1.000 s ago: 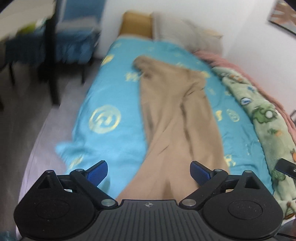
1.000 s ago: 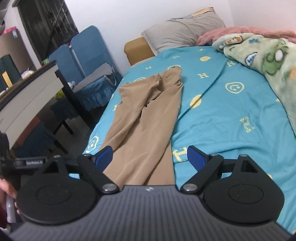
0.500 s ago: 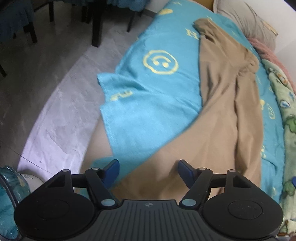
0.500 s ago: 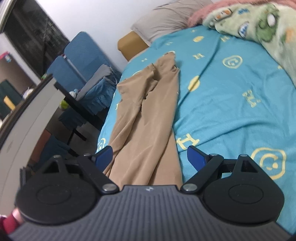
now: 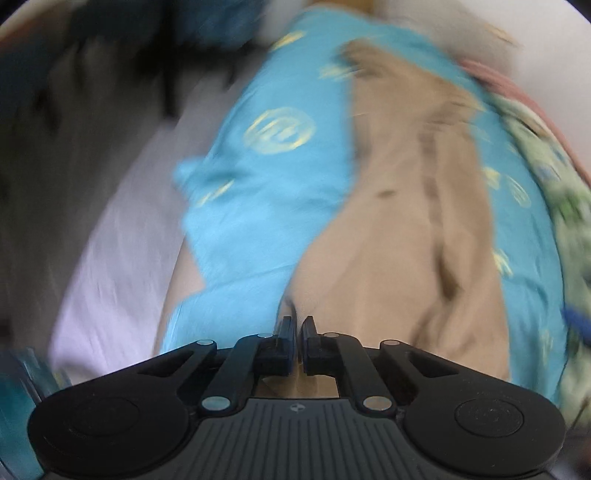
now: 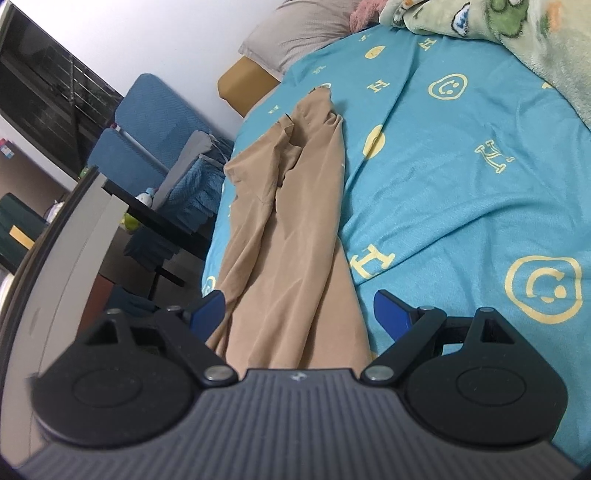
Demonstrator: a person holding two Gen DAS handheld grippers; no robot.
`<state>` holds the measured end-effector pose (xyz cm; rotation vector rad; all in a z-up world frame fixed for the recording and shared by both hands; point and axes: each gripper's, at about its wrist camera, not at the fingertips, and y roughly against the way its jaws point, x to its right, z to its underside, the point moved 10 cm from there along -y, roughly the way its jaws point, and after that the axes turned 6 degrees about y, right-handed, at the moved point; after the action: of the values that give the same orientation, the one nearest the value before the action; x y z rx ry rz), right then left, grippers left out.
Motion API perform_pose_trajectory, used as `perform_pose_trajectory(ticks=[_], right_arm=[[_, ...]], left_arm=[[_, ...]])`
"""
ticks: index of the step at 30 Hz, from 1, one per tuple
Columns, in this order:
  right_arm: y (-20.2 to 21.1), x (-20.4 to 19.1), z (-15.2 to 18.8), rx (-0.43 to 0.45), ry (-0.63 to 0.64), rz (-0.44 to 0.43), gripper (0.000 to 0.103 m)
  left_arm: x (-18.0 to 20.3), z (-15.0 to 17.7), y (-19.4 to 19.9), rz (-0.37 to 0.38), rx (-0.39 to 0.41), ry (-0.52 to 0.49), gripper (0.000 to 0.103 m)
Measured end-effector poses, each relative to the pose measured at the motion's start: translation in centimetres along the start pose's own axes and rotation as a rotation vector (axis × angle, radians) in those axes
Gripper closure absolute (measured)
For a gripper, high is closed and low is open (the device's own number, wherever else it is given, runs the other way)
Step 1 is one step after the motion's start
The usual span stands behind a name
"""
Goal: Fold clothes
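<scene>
Tan trousers point(image 5: 399, 206) lie lengthwise on a bed with a blue sheet point(image 5: 266, 206); the left wrist view is motion-blurred. My left gripper point(image 5: 298, 328) is shut on the trousers' near left edge, and the cloth bunches up just beyond the jaws. In the right wrist view the same trousers point(image 6: 291, 229) stretch away from me. My right gripper point(image 6: 301, 308) is open, its blue pads either side of the trousers' near end, just above the cloth.
A green cartoon blanket point(image 6: 517, 48) and a grey pillow point(image 6: 299, 33) lie at the bed's far side and head. Blue chairs point(image 6: 147, 122) and a dark table point(image 6: 155, 218) stand left of the bed. Grey floor point(image 5: 103, 192) lies left of it.
My left gripper has closed on the trousers' near edge and the view has swung upward, blurred. My right gripper has dropped lower over the trousers' near end and stays open.
</scene>
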<state>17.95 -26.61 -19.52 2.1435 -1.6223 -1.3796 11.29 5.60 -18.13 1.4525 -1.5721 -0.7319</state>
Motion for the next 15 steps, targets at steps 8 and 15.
perform_pose_trajectory(ticks=[8, 15], right_arm=[[-0.9, 0.2, 0.8, -0.046, 0.021, 0.021, 0.014], [-1.6, 0.9, 2.5, -0.128, -0.051, -0.032, 0.014]], left_arm=[[11.6, 5.4, 2.4, 0.114, 0.074, -0.581, 0.097], [8.4, 2.8, 0.4, 0.409, -0.058, -0.133, 0.051]])
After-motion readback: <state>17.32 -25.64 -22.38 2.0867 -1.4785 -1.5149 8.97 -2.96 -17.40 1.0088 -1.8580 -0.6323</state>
